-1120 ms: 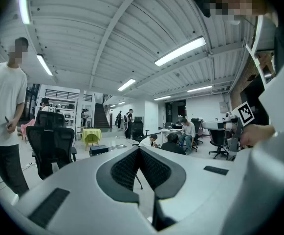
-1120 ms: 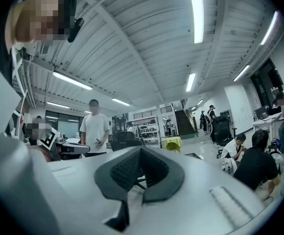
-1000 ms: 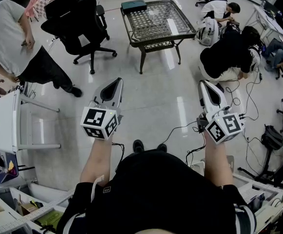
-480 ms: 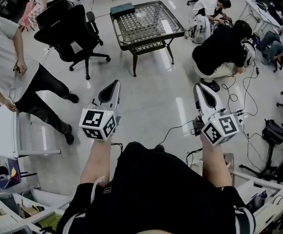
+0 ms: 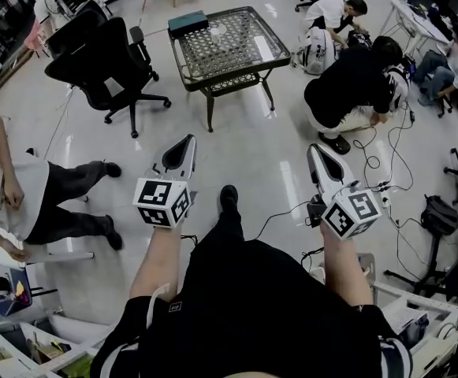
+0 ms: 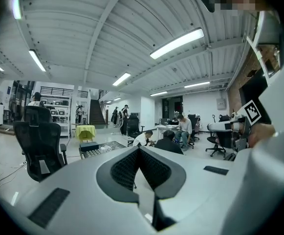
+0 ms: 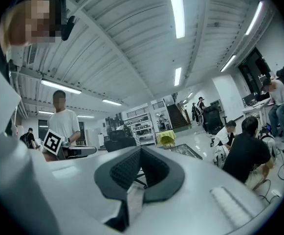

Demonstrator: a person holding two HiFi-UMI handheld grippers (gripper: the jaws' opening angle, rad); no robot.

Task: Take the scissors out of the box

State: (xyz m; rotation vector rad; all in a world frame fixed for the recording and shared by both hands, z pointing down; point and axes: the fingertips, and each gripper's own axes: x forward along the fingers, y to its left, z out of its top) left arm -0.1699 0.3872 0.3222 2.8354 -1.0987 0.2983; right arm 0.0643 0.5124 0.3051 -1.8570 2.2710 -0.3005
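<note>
A dark teal box [image 5: 188, 23] lies on the far left corner of a black lattice-top table [image 5: 236, 50] across the floor; no scissors show. In the left gripper view the box [image 6: 89, 145] and table [image 6: 102, 149] sit just left of the jaws. My left gripper [image 5: 189, 138] and right gripper [image 5: 314, 148] are held out in front of me over bare floor, well short of the table. Both are shut with nothing between their pads. The left gripper [image 6: 139, 148] and right gripper [image 7: 141, 149] each show their jaws meeting at the tip.
A black office chair [image 5: 106, 61] stands left of the table. A person [image 5: 24, 195] walks at the left. People crouch on the floor at the right [image 5: 351, 85] among cables [image 5: 386, 187]. Desks and clutter lie behind me at the bottom.
I have stepped toward the table, which now lies lower and nearer in the head view. The person at the left has moved further left and down. Both grippers stay shut.
</note>
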